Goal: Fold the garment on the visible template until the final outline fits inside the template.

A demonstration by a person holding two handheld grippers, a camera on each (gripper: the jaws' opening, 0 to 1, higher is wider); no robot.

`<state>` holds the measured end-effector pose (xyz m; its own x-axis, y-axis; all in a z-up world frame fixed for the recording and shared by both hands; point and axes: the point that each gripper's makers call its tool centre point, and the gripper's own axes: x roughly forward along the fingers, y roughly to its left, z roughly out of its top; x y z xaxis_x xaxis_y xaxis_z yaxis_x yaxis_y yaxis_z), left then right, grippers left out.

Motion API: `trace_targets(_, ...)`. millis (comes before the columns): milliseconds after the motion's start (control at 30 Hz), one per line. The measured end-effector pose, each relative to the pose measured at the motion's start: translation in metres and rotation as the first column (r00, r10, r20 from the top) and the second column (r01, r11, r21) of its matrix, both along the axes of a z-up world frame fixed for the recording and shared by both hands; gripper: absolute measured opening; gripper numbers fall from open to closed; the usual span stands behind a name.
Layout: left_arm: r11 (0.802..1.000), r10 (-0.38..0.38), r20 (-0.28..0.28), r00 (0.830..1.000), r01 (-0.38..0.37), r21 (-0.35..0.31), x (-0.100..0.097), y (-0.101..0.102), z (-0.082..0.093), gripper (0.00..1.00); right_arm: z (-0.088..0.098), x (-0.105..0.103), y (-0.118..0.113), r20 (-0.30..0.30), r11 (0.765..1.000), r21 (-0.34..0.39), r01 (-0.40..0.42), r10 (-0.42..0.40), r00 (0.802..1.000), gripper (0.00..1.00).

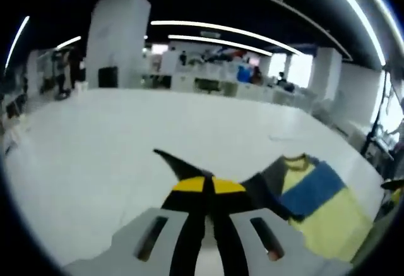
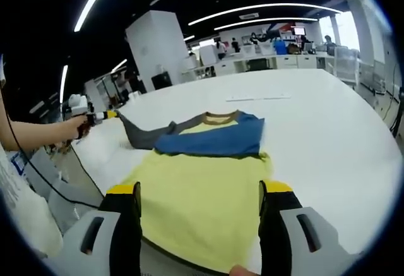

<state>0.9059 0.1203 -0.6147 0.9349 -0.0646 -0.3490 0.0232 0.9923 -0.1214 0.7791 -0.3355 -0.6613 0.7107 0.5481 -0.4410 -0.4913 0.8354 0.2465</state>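
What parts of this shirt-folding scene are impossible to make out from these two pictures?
- Template: no outline is visible on the white table in either view.
- Shirt hem: right gripper view, hidden behind the right tool.
- Shirt's right side: left gripper view, cut off by the edge.
- Sleeve tip: left gripper view, blurred at the left tool.

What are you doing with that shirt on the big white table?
A person is folding a yellow, blue and grey T-shirt laid out on a white table, using a hand-held gripper in each hand. The left gripper is shut on the grey sleeve and holds it stretched out to the side. The right gripper is open over the yellow hem, its fingers apart and gripping nothing. The rest of the shirt lies flat.
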Motion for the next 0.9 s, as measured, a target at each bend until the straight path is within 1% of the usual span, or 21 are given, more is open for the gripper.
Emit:
trace_targets(133,0.999,-0.038,0.037,0.999,0.037,0.024,0.008,-0.014,0.020,0.00,0.005,0.002,-0.004,0.012,1.000,0.012,0.020,-0.020,1.000,0.76)
trace_targets(233,0.992,-0.093,0.070,0.993,0.086,0.094,0.013,-0.029,0.041,0.00,0.015,0.004,-0.008,0.034,0.999,0.020,0.033,-0.034,0.999,0.76)
trace_targets(367,0.986,-0.134,0.119,0.984,0.120,0.117,0.019,-0.047,0.070,0.00,0.024,0.007,-0.016,0.058,0.998,0.030,0.054,-0.056,0.997,0.76)
trace_targets(433,0.983,-0.150,0.135,0.979,0.133,0.129,0.021,-0.053,0.079,0.00,0.028,0.009,-0.021,0.068,0.997,0.038,0.069,-0.071,0.995,0.76)
trace_targets(500,0.977,-0.175,0.143,0.974,0.154,0.145,0.024,-0.062,0.086,0.00,0.031,0.010,-0.025,0.075,0.996,0.042,0.081,-0.084,0.994,0.76)
trace_targets(800,0.952,-0.272,0.146,0.951,0.244,0.184,0.041,-0.100,0.099,0.00,0.031,0.006,-0.041,0.078,0.990,0.055,0.127,-0.131,0.988,0.75)
trace_targets(900,0.941,-0.309,0.149,0.939,0.279,0.192,0.048,-0.114,0.103,0.00,0.032,0.005,-0.046,0.079,0.989,0.057,0.138,-0.143,0.987,0.75)
